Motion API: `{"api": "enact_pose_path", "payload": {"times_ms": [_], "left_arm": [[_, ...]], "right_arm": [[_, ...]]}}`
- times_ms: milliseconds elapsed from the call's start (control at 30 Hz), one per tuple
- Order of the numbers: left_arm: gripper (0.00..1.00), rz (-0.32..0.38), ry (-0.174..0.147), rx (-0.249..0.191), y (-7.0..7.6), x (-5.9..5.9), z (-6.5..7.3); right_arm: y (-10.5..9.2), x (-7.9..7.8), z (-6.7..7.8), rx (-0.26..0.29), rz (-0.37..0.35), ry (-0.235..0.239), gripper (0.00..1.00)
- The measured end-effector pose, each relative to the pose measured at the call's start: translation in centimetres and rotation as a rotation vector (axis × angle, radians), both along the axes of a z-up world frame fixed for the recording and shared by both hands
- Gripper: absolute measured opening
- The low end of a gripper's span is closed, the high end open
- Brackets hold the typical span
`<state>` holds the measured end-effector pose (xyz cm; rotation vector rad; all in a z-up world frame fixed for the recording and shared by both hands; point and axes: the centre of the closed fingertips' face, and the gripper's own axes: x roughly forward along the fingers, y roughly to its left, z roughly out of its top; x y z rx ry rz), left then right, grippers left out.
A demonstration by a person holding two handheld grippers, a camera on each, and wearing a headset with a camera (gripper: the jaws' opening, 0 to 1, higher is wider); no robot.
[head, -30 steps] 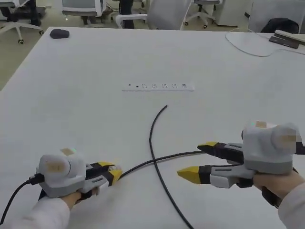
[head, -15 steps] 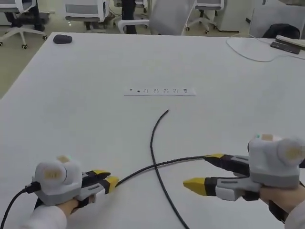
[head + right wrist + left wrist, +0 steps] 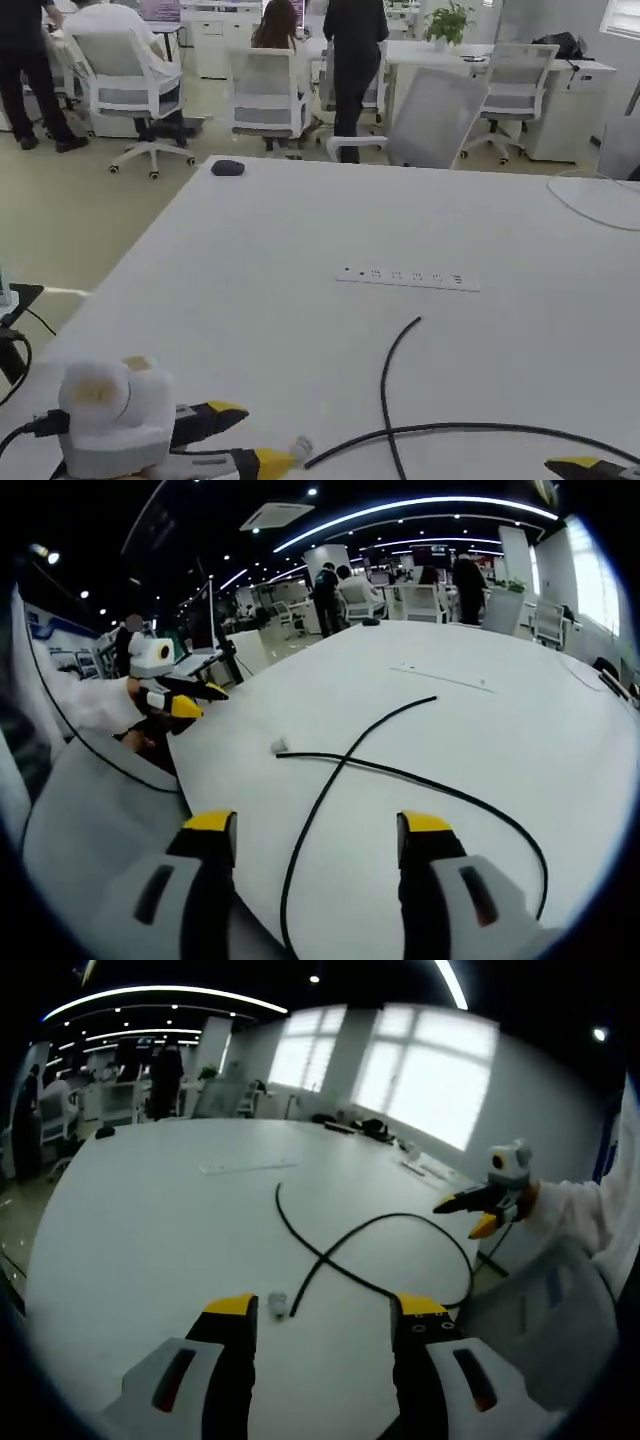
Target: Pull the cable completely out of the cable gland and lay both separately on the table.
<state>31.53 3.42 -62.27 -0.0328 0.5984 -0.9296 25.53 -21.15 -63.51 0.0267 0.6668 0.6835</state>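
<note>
Trouble would come from the left gripper [image 3: 326, 1307], jaws apart and empty like the right gripper [image 3: 317, 822], nudging the cable gland [image 3: 277, 1305] against the cable [image 3: 322, 1265].

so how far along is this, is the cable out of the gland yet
Looks essentially done. The cable lies loose on the table, and the small gland sits just beside its end, apparently off it. Nothing is in hand: the left gripper and right gripper are open, empty. Nothing obvious is left.

Bright, even office light
Ceiling strips [image 3: 440, 501] and windows [image 3: 420, 1070] glare; desk [image 3: 300, 250] shows faint shadows; both gripper views bend at edges, slightly soft
</note>
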Motion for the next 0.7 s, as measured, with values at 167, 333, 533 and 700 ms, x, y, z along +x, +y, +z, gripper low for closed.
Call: {"api": "enact_pose_path", "payload": {"times_ms": [167,333,533,700], "left_arm": [[0.63,0.026,0.037,0.001,2.0,-3.3,1.6],[0.71,0.066,0.062,0.033,4.5,-5.9,2.1],[0.75,0.106,0.072,0.021,5.7,-6.7,3.0],[0.76,0.104,0.075,0.004,4.9,-6.6,3.2]], "right_arm": [[-1.8,-2.2,0.2,-0.025,-0.038,0.029,0.70],[-3.4,-4.9,0.5,-0.018,-0.103,0.051,0.71],[-4.0,-6.6,0.1,0.023,-0.165,0.073,0.71],[-4.1,-6.7,0.0,0.023,-0.187,0.074,0.70]]}}
